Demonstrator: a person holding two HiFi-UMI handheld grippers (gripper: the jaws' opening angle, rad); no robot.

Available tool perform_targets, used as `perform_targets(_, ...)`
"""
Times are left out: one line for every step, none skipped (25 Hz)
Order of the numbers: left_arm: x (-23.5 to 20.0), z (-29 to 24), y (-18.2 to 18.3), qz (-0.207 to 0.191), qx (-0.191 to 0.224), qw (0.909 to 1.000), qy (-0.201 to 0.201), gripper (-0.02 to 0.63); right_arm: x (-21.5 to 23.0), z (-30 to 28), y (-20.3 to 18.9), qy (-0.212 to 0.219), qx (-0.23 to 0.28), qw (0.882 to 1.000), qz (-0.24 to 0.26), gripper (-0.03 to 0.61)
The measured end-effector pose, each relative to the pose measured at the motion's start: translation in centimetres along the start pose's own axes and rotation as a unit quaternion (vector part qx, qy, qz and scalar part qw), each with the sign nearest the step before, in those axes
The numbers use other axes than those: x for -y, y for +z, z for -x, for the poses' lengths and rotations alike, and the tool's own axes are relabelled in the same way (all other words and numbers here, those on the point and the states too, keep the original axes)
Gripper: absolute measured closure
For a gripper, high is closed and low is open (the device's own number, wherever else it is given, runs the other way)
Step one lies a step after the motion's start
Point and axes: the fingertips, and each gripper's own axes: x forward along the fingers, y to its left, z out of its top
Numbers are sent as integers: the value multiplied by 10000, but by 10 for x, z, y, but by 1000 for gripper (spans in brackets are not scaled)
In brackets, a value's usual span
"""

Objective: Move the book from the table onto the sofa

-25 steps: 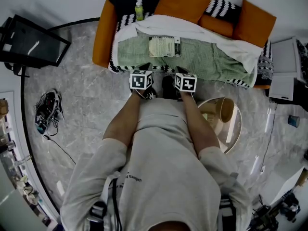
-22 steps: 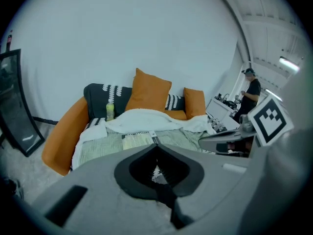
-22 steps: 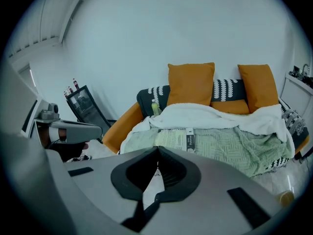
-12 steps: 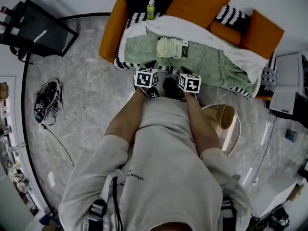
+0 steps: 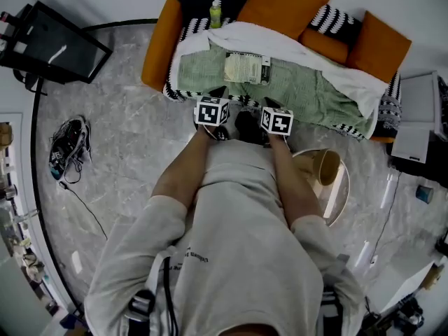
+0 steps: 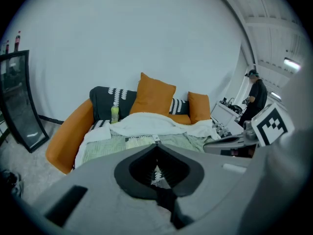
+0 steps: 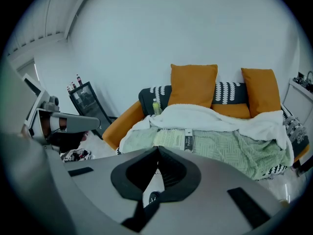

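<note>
Little moved since earlier frame: left fingers, right fingers stay shut, empty, side by side. Book just ahead, flat on sofa, atop green textured throw. Book thin, rectangular, pale cover. Soft orange cushions beyond. Round glass desk behind-right, bookless. Task looks done.

Head view: high above the person's torso, looking steeply down over the floor to the sofa. Left gripper view and right gripper view: each low behind its own jaws, facing the sofa front from near, side by side. All three share the sofa, orange cushions and book.
</note>
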Motion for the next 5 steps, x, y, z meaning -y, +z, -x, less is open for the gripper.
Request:
perform_targets(-1,1,-1,-6,9,10000,45,604,0,1,-2,-1,13,10000,18,572)
perform_targets(-1,2,-2,-16,36,9999,99,603,0,3,-3,-9,36,10000,27,572)
perform_targets(-1,3,-1,-26,78,9999,152,603,2,5,-5,-26,75,10000,25,572)
perform_targets(-2,4,-1,-35,127,9997,201,603,3,7,-5,-48,124,9999,14,572)
perform_targets(-1,5,0,-44,178,9995,247,604,6,10,-6,-72,178,9998,0,572)
